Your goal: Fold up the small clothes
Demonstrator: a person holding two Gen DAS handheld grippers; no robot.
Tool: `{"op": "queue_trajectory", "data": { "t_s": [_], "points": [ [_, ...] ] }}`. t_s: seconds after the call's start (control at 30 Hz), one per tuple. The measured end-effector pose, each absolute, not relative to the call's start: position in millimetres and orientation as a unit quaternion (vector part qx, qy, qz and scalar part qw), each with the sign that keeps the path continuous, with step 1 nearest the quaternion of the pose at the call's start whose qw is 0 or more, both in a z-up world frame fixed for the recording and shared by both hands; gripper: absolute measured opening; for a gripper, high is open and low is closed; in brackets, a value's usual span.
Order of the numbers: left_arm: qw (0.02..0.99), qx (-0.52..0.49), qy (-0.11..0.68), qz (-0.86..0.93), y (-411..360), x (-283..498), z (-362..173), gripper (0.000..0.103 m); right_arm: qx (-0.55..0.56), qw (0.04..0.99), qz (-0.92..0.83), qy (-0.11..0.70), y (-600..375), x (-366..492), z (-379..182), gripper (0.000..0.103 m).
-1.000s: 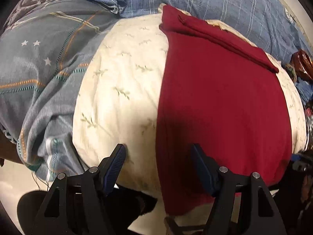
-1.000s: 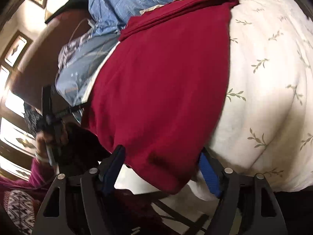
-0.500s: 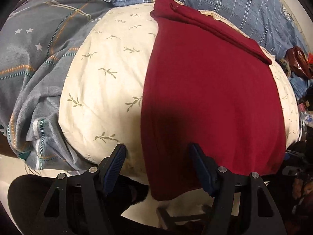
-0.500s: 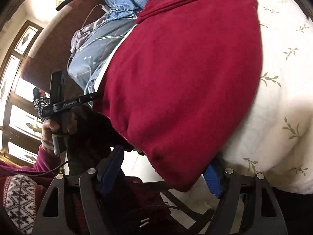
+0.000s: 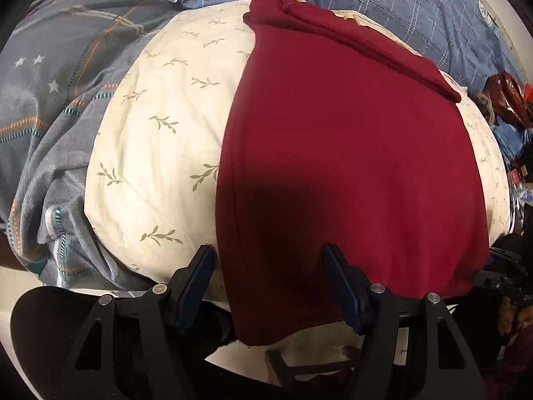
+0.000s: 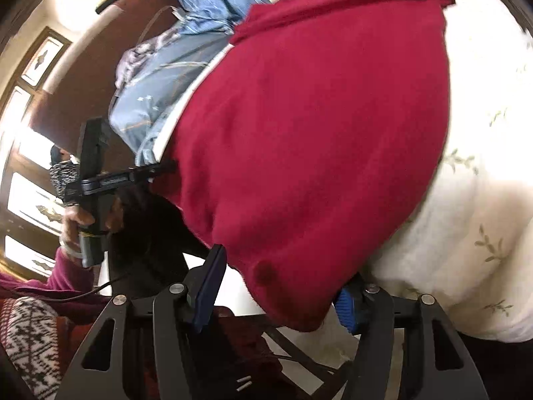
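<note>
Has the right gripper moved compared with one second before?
Yes. The right gripper has come closer to the near corner of the red cloth, which hangs over the cream pillow and now looks larger between the open fingers.

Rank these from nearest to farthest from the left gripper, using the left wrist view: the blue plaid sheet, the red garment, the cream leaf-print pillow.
1. Red garment: its hem hangs between the left gripper fingers.
2. Cream leaf-print pillow: beneath it, bare toward the left.
3. Blue plaid sheet: far back, along the top.
</note>
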State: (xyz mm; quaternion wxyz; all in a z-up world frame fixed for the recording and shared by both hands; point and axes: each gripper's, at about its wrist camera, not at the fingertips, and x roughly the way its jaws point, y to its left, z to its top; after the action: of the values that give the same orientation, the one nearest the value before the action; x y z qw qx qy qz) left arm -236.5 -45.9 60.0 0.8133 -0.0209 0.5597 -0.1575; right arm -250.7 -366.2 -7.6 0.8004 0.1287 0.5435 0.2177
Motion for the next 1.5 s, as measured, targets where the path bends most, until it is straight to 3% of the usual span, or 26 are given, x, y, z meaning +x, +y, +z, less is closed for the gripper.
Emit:
{"op": "queue_trajectory", "data": {
  "t_s": [0.13,0.17,0.2,0.23,0.27,0.37,0.43,0.73,0.97,1.5],
  "points": [
    [0.811,-0.033,0.562,-0.159,-41,-235,59,0.062,0.117,0.804,0.218,0.540,-361,-253,-9,0.060],
    [0.810,-0.037,0.563,-0.158,-40,-235,59,0.061,0.118,0.804,0.218,0.541,-360,-252,-8,0.056],
    [0.809,-0.041,0.564,-0.160,-38,-235,60,0.054,0.122,0.805,0.218,0.538,-362,-252,-7,0.044],
    [0.808,-0.048,0.565,-0.163,-38,-235,61,0.042,0.124,0.807,0.216,0.536,-359,-252,-6,0.033],
    [0.805,-0.051,0.567,-0.167,-38,-235,62,0.035,0.126,0.812,0.211,0.529,-361,-253,-3,0.013],
    [0.808,-0.039,0.561,-0.176,-46,-236,66,0.011,0.162,0.810,0.221,0.519,-364,-253,-2,0.012],
    [0.807,-0.049,0.561,-0.177,-45,-234,70,0.008,0.159,0.811,0.223,0.518,-363,-253,2,0.012],
    [0.853,-0.104,0.466,-0.213,-36,-205,141,0.007,0.184,0.862,0.237,0.410,-389,-226,78,0.012],
    [0.888,-0.119,0.399,-0.193,-49,-167,164,0.007,0.176,0.897,0.196,0.355,-406,-191,119,0.011],
    [0.907,-0.093,0.387,-0.137,-81,-141,147,0.007,0.192,0.899,0.157,0.360,-433,-165,109,0.011]
  ]
}}
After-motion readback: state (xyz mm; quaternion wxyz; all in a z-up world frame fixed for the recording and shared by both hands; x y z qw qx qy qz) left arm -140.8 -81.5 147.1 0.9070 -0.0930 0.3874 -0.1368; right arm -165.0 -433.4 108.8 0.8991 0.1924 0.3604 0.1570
